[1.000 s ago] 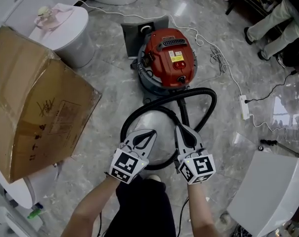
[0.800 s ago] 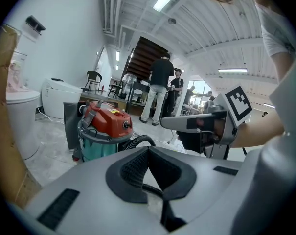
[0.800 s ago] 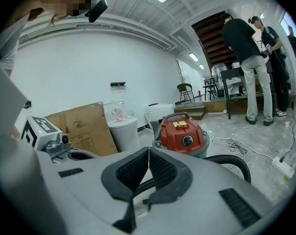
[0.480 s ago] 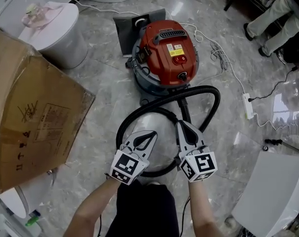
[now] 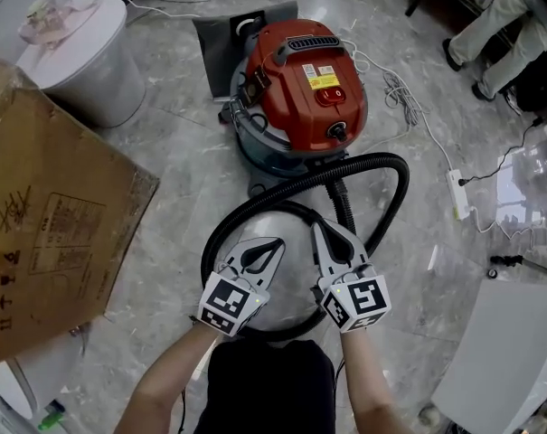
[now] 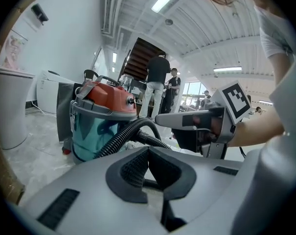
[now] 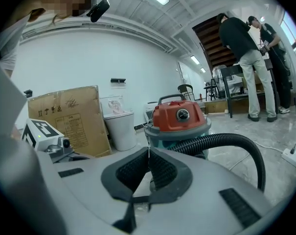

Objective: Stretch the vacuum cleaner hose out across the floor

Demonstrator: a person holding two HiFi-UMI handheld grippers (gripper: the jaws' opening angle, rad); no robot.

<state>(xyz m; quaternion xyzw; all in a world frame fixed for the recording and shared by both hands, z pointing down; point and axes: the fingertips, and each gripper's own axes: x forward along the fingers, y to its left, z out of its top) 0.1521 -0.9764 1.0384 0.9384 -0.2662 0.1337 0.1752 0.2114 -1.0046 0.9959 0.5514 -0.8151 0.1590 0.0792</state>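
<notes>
A red-topped canister vacuum cleaner (image 5: 302,84) stands on the marble floor ahead. Its black ribbed hose (image 5: 386,206) curls from the front of the canister into a loop that runs under both grippers. My left gripper (image 5: 278,243) and right gripper (image 5: 319,231) hover side by side above that loop, both shut with nothing between the pads. In the left gripper view the closed left gripper (image 6: 148,149) points at the vacuum cleaner (image 6: 102,115) and hose (image 6: 122,137). In the right gripper view the right gripper (image 7: 148,152) faces the vacuum cleaner (image 7: 180,119), with the hose (image 7: 227,141) arching to its right.
A large cardboard box (image 5: 47,233) leans at the left, with a white bin (image 5: 85,54) behind it. A power strip (image 5: 458,193) and white cable lie at the right. A white panel (image 5: 513,360) sits at the lower right. People (image 7: 246,48) stand in the background.
Both grippers have sunk toward the hose loop and stayed shut. The vacuum cleaner looks nearer and larger, and the box has slid left in the head view.
</notes>
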